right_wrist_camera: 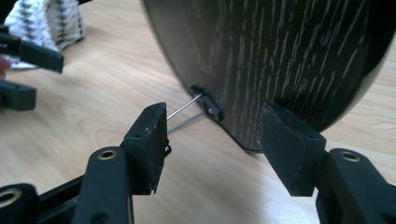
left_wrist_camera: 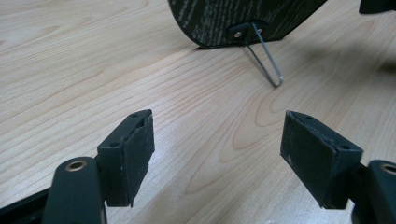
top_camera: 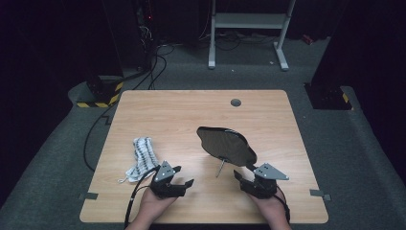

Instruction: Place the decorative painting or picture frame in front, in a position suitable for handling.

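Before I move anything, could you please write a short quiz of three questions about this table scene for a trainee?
1. True or false: the left hand-held gripper holds the striped cloth.
2. What props up the dark oval board from behind? A) a wire stand B) a wooden block C) a book
3. Fill in: the jaws of the right hand-held gripper stand ____, close behind the board's lower edge.

Key
1. False; its jaws are open over bare table, and the cloth lies apart on its left.
2. A; the thin wire stand hinges on a small bracket on the board's back.
3. Open.
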